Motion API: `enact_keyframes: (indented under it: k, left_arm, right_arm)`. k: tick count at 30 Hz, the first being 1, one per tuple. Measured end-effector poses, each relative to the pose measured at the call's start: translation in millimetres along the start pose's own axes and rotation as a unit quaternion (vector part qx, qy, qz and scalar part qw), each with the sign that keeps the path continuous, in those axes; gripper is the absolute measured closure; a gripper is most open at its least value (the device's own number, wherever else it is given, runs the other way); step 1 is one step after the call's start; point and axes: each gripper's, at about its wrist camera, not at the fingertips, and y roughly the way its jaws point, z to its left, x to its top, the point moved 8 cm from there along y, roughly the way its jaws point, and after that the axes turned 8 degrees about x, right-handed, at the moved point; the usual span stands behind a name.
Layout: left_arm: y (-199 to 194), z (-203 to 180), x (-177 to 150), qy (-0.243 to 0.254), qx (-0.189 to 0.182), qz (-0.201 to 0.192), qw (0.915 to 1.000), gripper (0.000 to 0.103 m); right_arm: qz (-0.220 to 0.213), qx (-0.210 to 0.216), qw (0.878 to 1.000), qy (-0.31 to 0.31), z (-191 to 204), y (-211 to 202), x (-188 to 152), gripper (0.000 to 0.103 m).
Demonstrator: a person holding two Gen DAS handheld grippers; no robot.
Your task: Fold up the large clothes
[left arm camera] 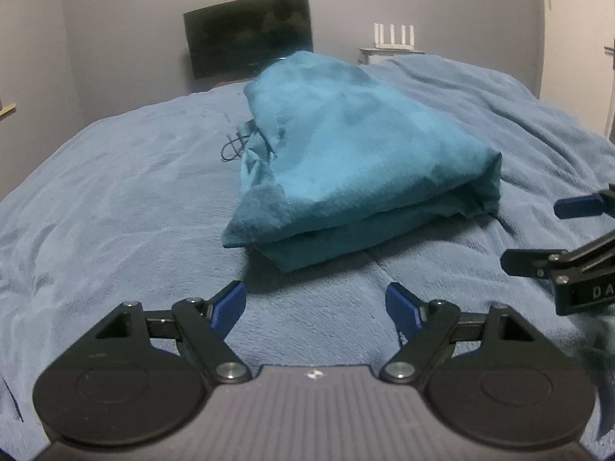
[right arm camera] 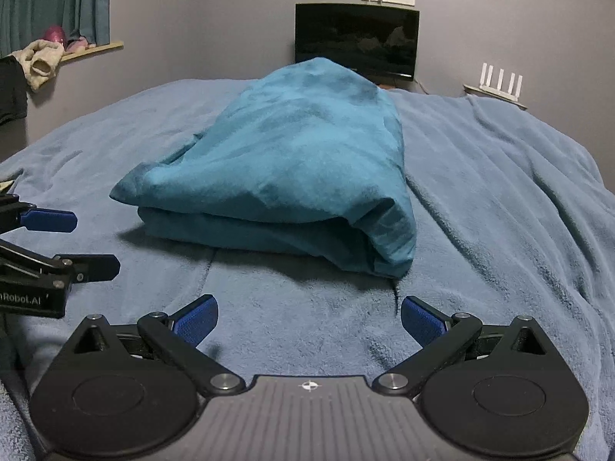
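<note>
A teal garment (left arm camera: 346,161) lies folded in a thick stack on the blue bed cover (left arm camera: 115,199); it also shows in the right wrist view (right arm camera: 292,169). A dark drawstring (left arm camera: 232,148) sticks out at its left side. My left gripper (left arm camera: 315,307) is open and empty, just in front of the stack's near edge. My right gripper (right arm camera: 309,320) is open and empty, also just short of the stack. Each gripper shows in the other's view: the right one (left arm camera: 538,230) at the right edge, the left one (right arm camera: 84,242) at the left edge.
The blue cover (right arm camera: 499,199) spreads wide on all sides of the stack. A dark monitor (right arm camera: 357,38) and a white router (right arm camera: 499,80) stand against the far wall. A shelf with clothes (right arm camera: 42,57) and a teal curtain are at the left wall.
</note>
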Motion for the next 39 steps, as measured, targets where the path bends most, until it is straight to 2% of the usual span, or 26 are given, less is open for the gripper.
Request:
enact_keyframes:
  k: [39]
  left_arm:
    - [-1.6, 1.4, -3.1, 0.003, 0.002, 0.001, 1.0, 0.023]
  right_arm:
    - [0.018, -0.008, 1.0, 0.014, -6.4, 6.7, -6.1, 0.0]
